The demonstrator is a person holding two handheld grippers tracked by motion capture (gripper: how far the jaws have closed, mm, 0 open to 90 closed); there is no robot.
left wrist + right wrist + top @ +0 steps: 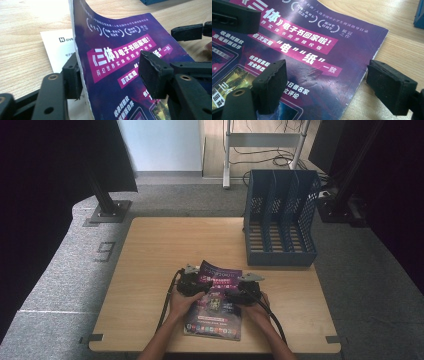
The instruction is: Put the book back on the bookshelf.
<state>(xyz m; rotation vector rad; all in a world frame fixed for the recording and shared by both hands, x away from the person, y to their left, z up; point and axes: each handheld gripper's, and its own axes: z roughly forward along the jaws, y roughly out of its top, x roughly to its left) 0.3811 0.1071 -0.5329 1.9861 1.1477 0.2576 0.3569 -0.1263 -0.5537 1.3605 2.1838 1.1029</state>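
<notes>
A purple magazine [215, 312] with pink banners lies on the wooden table [150, 260] near its front edge. My left gripper [192, 282] sits at the magazine's left edge. In the left gripper view the magazine's cover [117, 57] is lifted and curled, standing between the wide-apart jaws of the left gripper [113, 72] and touching the left one. A white printed page [57, 50] shows beneath it. My right gripper [245, 292] is at the magazine's right side. Seen up close, the right gripper [329, 85] is open and straddles the magazine's right edge [362, 75], which lies flat.
A blue slotted file rack [280, 220] stands at the table's back right. Bare wood [150, 290] lies to the left of the magazine. Cables trail from both grippers toward the front edge. A black stand's foot [107, 210] sits on the floor behind the table.
</notes>
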